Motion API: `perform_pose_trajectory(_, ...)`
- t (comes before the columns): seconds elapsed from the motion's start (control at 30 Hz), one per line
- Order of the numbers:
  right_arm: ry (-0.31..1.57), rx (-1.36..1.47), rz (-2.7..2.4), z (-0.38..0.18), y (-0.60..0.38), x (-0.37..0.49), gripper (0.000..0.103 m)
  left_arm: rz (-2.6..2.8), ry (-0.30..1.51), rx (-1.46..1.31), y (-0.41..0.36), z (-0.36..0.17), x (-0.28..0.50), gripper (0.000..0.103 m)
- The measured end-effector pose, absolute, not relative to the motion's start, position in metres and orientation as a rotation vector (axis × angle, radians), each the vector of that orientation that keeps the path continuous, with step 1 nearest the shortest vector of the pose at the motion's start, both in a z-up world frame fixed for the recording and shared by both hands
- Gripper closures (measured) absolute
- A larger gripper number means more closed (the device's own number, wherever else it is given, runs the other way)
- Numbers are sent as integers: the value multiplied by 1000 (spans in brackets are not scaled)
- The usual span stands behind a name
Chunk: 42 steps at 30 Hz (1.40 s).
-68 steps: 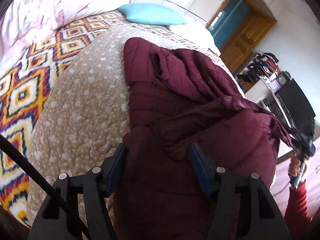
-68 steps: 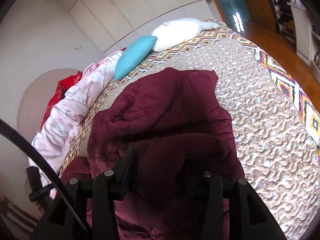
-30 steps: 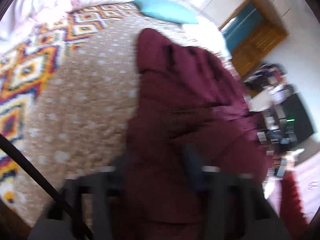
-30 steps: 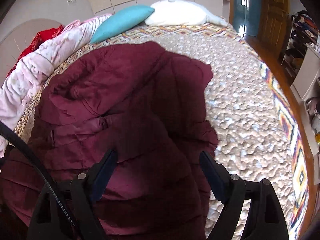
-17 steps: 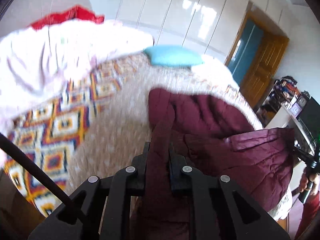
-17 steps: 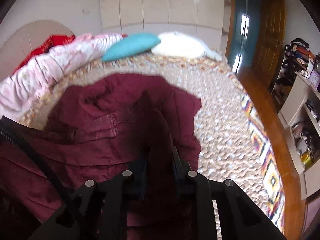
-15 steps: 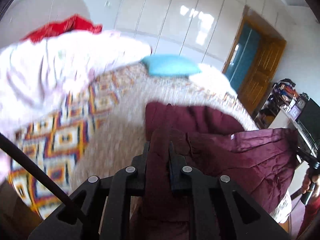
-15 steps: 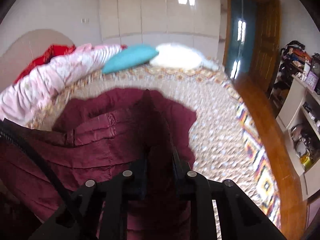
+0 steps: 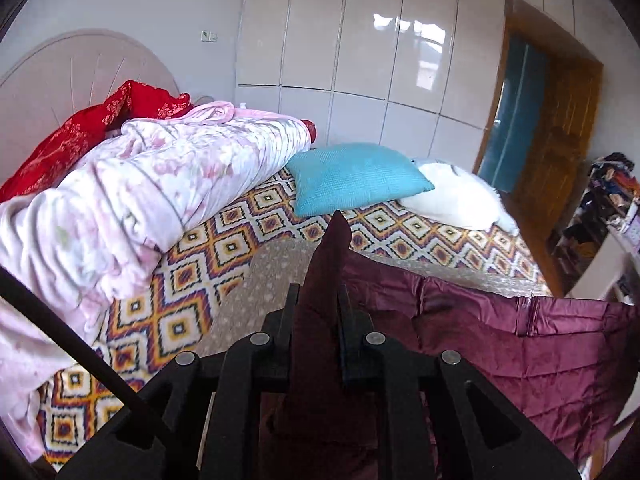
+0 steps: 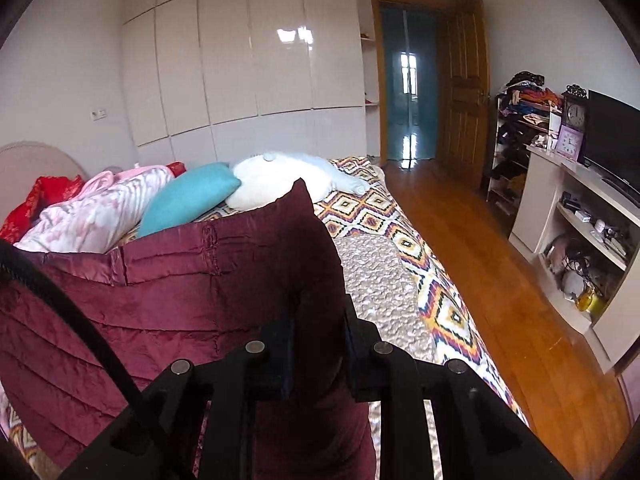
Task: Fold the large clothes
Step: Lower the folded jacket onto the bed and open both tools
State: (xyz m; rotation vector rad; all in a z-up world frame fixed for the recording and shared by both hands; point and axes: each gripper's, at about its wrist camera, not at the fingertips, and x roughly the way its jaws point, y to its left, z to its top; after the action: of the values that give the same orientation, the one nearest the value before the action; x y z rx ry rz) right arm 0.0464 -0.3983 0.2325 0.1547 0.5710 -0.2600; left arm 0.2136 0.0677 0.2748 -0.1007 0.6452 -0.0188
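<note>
The maroon coat (image 9: 500, 344) hangs stretched between both grippers above the bed (image 9: 224, 248); left gripper (image 9: 318, 312) and right gripper (image 10: 318, 324), level and pointing toward 12 o'clock, each pinch a corner.

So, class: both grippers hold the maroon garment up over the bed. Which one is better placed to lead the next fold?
Probably the right gripper. It is shut on the maroon garment over bare bedspread. The left gripper, also shut on it, sits nearer the pink quilt.
</note>
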Motion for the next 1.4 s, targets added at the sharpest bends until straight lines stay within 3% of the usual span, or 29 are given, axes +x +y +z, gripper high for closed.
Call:
perform_pose_trajectory(0.33,758,213,-339,119,-432,175,83,134,828,-19,41,122,334,84)
perform_pose_trajectory(0.47,837,309,-323,61,-455,202,82,163,908,-65,54,63,358,78)
perform_pose_trajectory(0.7,861,345,-333,15,-465,229,70,158,986,-231,73,26,389,74)
perform_pose_trajectory(0.73,863,380,-331,11,-471,230,63,154,994,-239,73,23,392,74)
perform_pose_trajectory(0.83,850,524,-315,-1,-493,225,48,143,1004,-251,71,18,394,72)
perform_pose_trajectory(0.9,826,606,-282,-5,-502,222,47,123,1006,-268,72,18,393,62)
perform_pose_trajectory(1.0,840,597,-291,-1,-500,223,45,93,1012,-293,75,27,388,58)
perform_pose_trajectory(1.1,849,478,-397,27,-491,220,35,49,984,-306,80,55,373,57)
perform_pose_trajectory(1.4,730,301,-477,131,-469,148,31,8,817,-238,99,162,267,45)
